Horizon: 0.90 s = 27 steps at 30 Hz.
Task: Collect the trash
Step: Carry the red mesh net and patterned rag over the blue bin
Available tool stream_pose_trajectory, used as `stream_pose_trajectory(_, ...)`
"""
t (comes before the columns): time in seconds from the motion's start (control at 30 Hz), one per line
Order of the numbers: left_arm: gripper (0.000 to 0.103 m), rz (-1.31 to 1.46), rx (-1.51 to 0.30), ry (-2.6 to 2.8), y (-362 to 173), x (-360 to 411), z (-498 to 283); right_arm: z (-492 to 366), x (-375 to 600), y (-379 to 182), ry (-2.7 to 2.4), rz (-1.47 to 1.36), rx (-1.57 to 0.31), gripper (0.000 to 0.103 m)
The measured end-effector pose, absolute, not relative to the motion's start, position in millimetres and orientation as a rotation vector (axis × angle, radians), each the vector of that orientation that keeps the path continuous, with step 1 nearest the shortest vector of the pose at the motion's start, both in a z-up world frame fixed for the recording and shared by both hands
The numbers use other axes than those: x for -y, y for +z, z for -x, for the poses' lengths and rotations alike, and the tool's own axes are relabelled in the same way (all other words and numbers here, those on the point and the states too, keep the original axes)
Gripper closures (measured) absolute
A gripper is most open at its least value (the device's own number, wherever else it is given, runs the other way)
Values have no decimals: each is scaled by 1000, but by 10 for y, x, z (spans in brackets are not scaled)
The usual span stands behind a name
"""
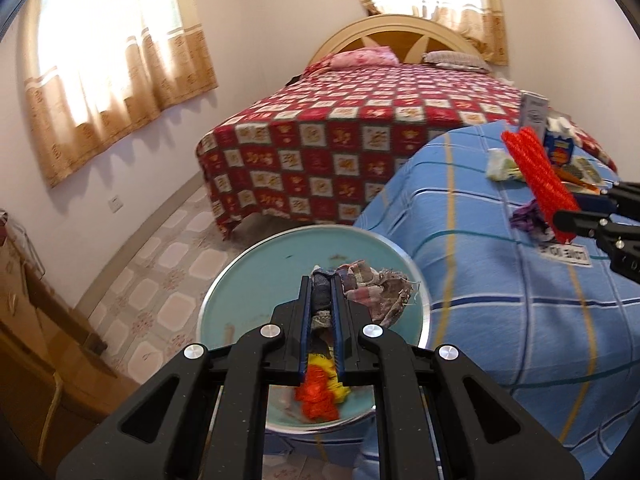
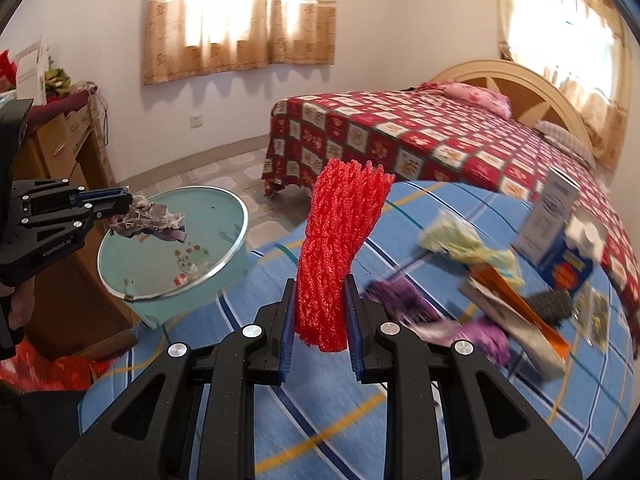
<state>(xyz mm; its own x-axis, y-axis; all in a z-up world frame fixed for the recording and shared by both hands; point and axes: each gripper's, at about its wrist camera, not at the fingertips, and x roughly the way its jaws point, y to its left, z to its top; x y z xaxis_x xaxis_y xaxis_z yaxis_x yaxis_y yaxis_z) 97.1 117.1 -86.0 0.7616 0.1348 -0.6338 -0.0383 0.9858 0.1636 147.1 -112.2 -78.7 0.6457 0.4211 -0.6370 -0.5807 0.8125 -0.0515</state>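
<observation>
My left gripper (image 1: 322,286) is shut on a wad of cloth scraps (image 1: 376,292) and holds it over the open round teal bin (image 1: 240,280). Red and yellow scraps (image 1: 320,394) hang below the jaws. The right wrist view shows the same gripper (image 2: 124,200), scraps (image 2: 152,220) and bin (image 2: 224,268) at left. My right gripper (image 2: 320,280) is shut on a red mesh net (image 2: 340,240), held upright above the blue checked cloth (image 2: 400,420). The net (image 1: 536,176) also shows at the right of the left wrist view.
More trash lies on the blue cloth: purple scraps (image 2: 404,296), a pale green wrapper (image 2: 464,240), an orange wrapper (image 2: 516,300), boxes (image 2: 560,240). A bed with a red checked cover (image 2: 420,140) stands behind. A wooden cabinet (image 2: 60,152) is at left.
</observation>
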Motion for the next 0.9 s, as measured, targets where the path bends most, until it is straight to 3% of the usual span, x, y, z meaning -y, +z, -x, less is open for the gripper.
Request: stream_pose_trajectory(0.9, 94, -157, -753, 245, -1079, -1795, -935, -1737, 151, -950, 719, 386, -701, 80)
